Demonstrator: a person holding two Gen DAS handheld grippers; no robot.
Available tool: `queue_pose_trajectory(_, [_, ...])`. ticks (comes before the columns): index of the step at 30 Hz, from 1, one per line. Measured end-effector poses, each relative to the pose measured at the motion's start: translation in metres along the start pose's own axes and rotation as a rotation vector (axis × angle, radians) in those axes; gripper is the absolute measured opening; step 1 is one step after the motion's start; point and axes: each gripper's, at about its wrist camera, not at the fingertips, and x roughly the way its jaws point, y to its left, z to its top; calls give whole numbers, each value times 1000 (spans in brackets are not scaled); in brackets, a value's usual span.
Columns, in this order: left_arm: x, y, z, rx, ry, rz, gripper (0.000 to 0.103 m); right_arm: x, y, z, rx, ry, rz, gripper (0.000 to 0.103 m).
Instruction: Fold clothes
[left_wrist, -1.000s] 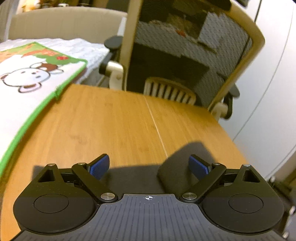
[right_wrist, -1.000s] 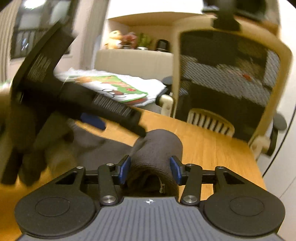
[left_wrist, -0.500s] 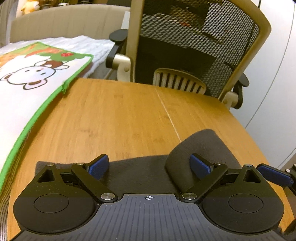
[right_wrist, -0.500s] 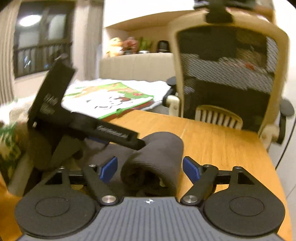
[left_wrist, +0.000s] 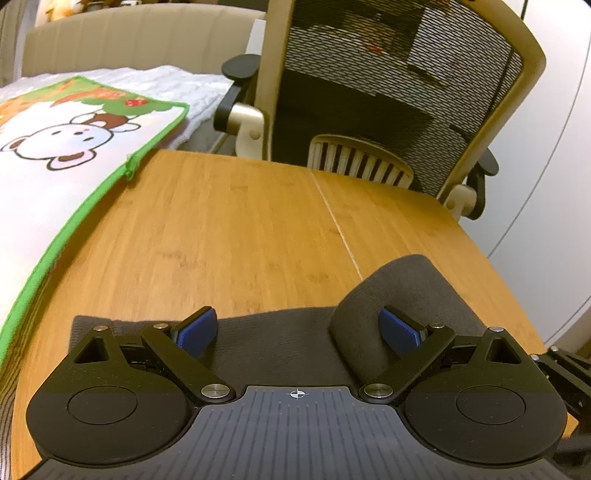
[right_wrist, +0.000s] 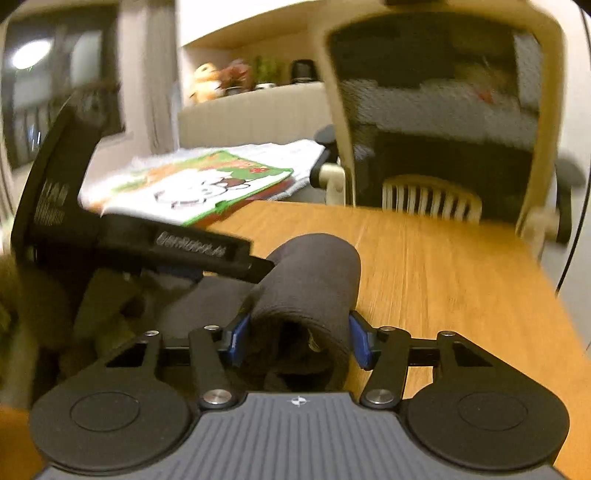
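Note:
A dark grey garment (left_wrist: 280, 339) lies on the wooden table (left_wrist: 236, 229), with a raised rolled hump at its right end (left_wrist: 402, 284). My left gripper (left_wrist: 297, 330) is open, low over the flat part of the cloth, its right pad beside the hump. In the right wrist view the hump (right_wrist: 310, 280) sits between the blue pads of my right gripper (right_wrist: 297, 339), whose jaws stand close on both sides of the roll. The left gripper's body (right_wrist: 122, 236) crosses that view at the left.
A white cartoon-print cloth with a green border (left_wrist: 59, 166) lies at the table's left edge. A mesh office chair (left_wrist: 391, 92) stands behind the far edge. The table's right edge (left_wrist: 517, 295) runs near the hump.
My right gripper opened half a second ago and has now closed in on the rolled hump. My left gripper drew back, so more of the flat grey cloth shows under it.

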Motion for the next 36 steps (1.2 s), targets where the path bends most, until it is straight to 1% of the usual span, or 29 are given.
queue_pose_trajectory(2, [-8,2,3,-13,-17,2,97,-1,14,0,-85,-9,-32,54])
queue_pose_trajectory(6, [-29,3,14,-29,-70,-23,97,-2,46,-3,-285,-28,-97,57])
queue_pose_trajectory(9, [-37,-7,17,2,-82,-56,98,-2,71,-10,-417,-48,-127,59])
queue_pose_trajectory(10, [-35,-11,15,19,-76,-57,98,-2,76,-12,-446,-53,-128,59])
queue_pose_trajectory(12, [-29,-13,11,42,-59,-46,99,-3,79,-11,-447,-53,-109,65])
queue_pose_trajectory(13, [-26,-11,8,43,-54,-42,100,-3,79,-11,-441,-52,-97,66])
queue_pose_trajectory(14, [-23,-10,6,45,-48,-38,100,-5,74,-9,-406,-46,-75,68])
queue_pose_trajectory(16, [-21,-3,5,25,-47,-36,101,-13,56,-2,-295,-41,-5,75])
queue_pose_trajectory(17, [-21,1,5,21,-50,-31,101,-16,46,1,-232,-39,31,82])
queue_pose_trajectory(19, [-22,6,4,16,-52,-24,102,-22,26,8,-99,-37,86,85])
queue_pose_trajectory(20, [-22,8,4,11,-51,-23,103,-23,16,11,-26,-36,102,86])
queue_pose_trajectory(22, [-22,11,3,1,-50,-25,103,-20,1,18,80,-21,125,88])
queue_pose_trajectory(28, [-21,14,0,-16,-46,-32,103,8,-8,14,225,56,209,94])
queue_pose_trajectory(31, [-22,14,-1,-17,-45,-35,103,25,-19,7,342,90,241,94])
queue_pose_trajectory(34, [-21,14,-2,-20,-44,-41,103,32,-31,6,442,104,272,94])
queue_pose_trajectory(36, [-20,14,-3,-23,-43,-45,103,33,-31,5,429,96,264,92])
